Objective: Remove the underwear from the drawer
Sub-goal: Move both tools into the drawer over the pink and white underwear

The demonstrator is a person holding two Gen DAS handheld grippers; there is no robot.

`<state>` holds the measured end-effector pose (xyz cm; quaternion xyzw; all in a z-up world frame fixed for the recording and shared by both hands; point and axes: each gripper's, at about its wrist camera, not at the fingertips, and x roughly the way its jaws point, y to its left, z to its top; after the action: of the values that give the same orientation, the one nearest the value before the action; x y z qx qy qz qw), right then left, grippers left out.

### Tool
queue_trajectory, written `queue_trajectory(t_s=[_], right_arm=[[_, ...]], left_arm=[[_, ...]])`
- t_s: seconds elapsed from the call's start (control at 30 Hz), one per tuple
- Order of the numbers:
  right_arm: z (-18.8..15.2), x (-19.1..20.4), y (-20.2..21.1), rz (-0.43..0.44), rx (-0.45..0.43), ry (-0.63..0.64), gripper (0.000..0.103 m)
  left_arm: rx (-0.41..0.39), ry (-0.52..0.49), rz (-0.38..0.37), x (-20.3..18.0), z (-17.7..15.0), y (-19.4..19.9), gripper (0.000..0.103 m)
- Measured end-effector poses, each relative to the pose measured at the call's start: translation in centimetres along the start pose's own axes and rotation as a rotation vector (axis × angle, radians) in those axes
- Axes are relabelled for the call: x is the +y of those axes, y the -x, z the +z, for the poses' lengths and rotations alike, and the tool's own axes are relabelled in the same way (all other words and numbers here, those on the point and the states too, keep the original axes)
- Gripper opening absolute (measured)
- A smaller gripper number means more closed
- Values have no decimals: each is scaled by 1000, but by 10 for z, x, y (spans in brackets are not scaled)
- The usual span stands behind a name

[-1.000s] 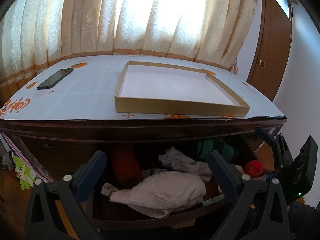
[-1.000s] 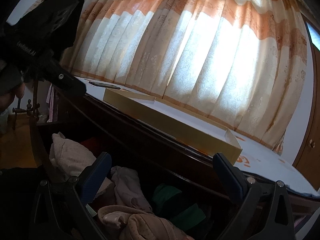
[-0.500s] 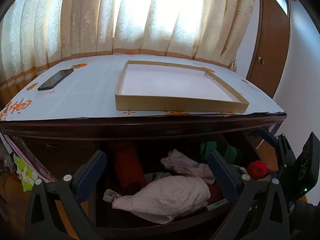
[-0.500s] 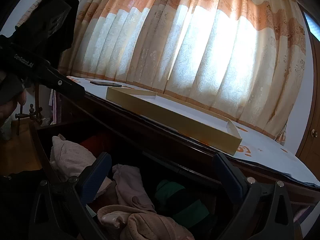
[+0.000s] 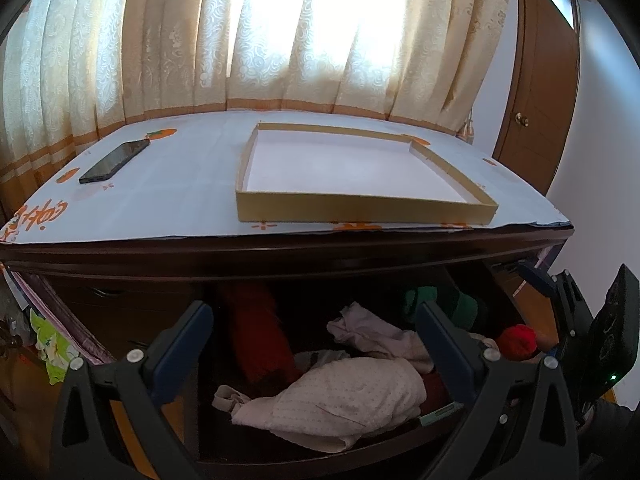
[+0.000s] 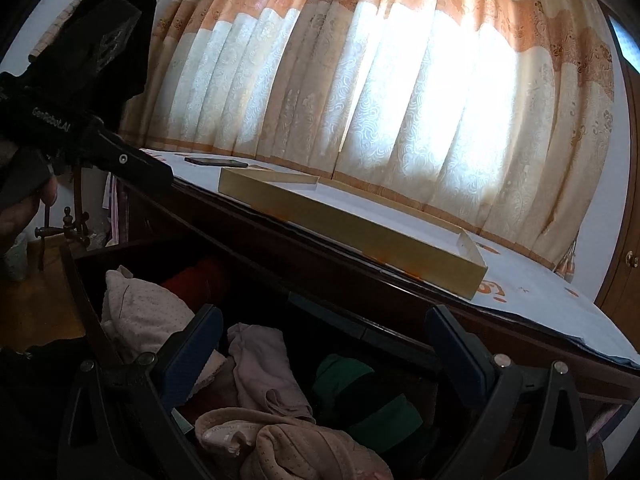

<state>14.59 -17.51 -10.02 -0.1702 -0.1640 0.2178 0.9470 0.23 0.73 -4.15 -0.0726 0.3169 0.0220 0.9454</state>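
Going left to right in the left wrist view, a phone (image 5: 114, 161) lies on the table (image 5: 180, 200), well apart from the shallow box (image 5: 360, 210) near the front edge. Below the table edge the drawer (image 5: 320, 466) stands open. Our left gripper (image 5: 314, 340) hangs above it with its jaws wide and nothing between them. Inside lie a red roll (image 5: 256, 332), a dotted pale garment (image 5: 352, 400) at the front, a crumpled white piece (image 5: 376, 332) behind it, something green (image 5: 436, 300) at the back and a red ball (image 5: 518, 340) at the right. We cannot tell for certain which of these pieces is the underwear; the pale ones look likeliest.

In the right wrist view, our right gripper (image 6: 324, 346) is also spread wide and empty, held over the drawer's right part, above a pinkish piece (image 6: 264, 364), a ribbed beige one (image 6: 296, 452) and the green item (image 6: 360, 396).

We judge that no grasp is made yet, and several things could go wrong from here. The clothes lie heaped and touching, so a deep pinch may drag up two pieces at once. A shallow pinch on loose folds may slip as we lift. The table edge overhangs the back of the drawer, so a lift straight up from the rear could knock a gripper against it. With both grippers over one drawer, they may also collide if we reach for the same piece.
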Motion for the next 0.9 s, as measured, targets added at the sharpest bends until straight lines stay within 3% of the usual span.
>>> queue_trajectory(t_s=[0.77,0.9], right_arm=[[0,-1,-4,55,134,-47,102],[-5,-19,-5,99,160,-172,102]], left_arm=[[44,-30,-14,-5,-4,-3,103],[63,-33,-15,-5,-7,-8,103]])
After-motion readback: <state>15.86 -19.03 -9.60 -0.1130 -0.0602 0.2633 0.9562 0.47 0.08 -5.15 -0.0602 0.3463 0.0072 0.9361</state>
